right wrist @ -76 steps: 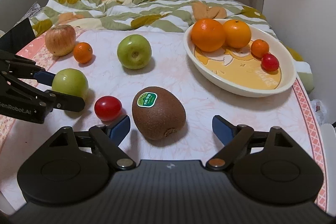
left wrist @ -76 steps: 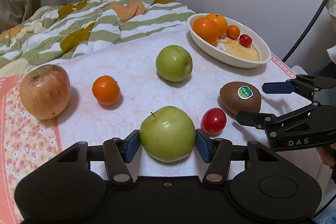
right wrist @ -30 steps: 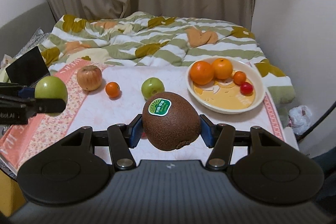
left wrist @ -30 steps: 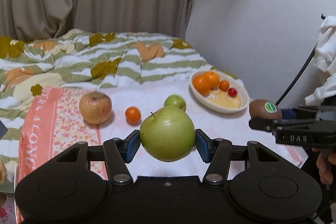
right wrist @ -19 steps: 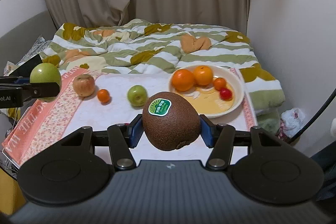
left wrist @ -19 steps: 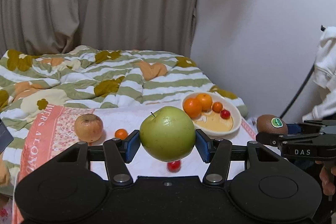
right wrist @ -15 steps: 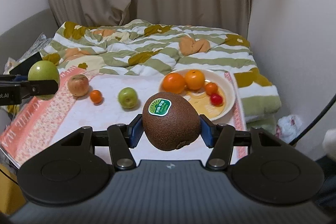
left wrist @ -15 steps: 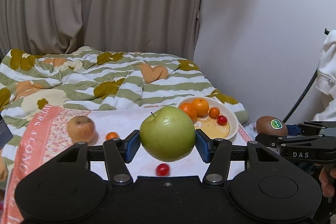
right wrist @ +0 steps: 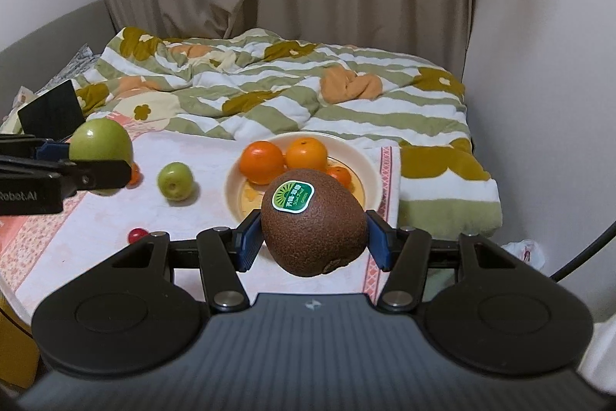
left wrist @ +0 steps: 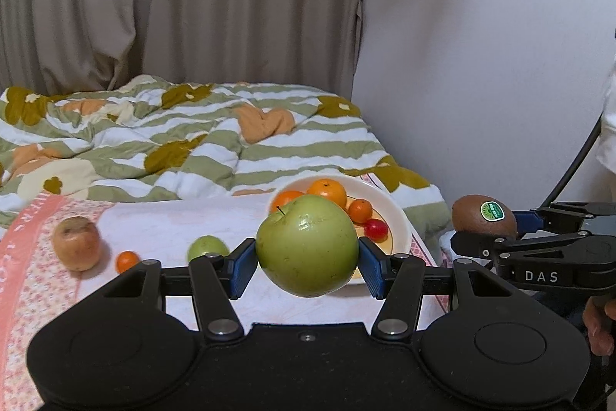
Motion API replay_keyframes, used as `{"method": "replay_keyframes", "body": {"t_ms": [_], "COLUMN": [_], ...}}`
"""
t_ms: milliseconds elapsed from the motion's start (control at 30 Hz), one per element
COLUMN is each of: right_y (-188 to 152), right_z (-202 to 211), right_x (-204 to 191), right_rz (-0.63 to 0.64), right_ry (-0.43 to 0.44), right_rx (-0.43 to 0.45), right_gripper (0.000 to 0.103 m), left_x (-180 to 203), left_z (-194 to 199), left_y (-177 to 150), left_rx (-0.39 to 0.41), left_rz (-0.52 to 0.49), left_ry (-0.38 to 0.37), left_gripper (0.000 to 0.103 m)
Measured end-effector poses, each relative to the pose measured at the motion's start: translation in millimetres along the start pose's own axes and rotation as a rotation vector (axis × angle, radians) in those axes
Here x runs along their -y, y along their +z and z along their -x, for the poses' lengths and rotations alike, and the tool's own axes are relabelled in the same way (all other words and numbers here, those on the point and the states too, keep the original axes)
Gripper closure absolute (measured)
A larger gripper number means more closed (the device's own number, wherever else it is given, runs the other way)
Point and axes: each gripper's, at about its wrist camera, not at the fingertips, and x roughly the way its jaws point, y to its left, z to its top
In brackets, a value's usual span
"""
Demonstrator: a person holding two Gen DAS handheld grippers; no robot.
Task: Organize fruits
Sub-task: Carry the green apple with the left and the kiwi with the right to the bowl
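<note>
Holding the green apple (left wrist: 307, 244) and kiwi (right wrist: 313, 221) clamped in my left hand-held gripper (left wrist: 307, 262) and right hand-held gripper (right wrist: 312, 243), I should lower each gently into the bowl (right wrist: 369, 156).

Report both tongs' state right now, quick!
Left tongs: shut on the large round green apple, lifted off the table.
Right tongs: shut on the brown fuzzy kiwi with a green sticker, also lifted.

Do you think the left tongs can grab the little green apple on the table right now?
Probably not yet. The left tongs are already shut on the big green apple, held up off the table. The little green apple sits clear, but the tongs are full.
</note>
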Motion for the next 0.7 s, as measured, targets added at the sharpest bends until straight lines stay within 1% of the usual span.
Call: {"method": "replay_keyframes", "body": {"t_ms": [267, 533, 700], "right_y": [7.4, 13.7, 16.1], "right_z": [-29.7, -62.7, -81.4], "right_x": [26.3, 42.7, 46.0], "right_rz": [-0.055, -0.102, -0.122], "right_ry": [-0.019, -0.047, -0.062], "right_rx": [-0.016, -0.062, -0.089], "right_gripper": [0.032, 0.032, 0.032], "left_x": [10.3, 6.6, 5.2], "left_z": [-68.2, -135.9, -166.9], "left_y": [9.5, 13.6, 11.8], "left_rx": [-0.083, -0.203, -0.278], "left_rz": [-0.024, -0.053, -0.075], "left_ry": [-0.027, -0.041, -0.063], "left_gripper": [0.043, 0.043, 0.043]}}
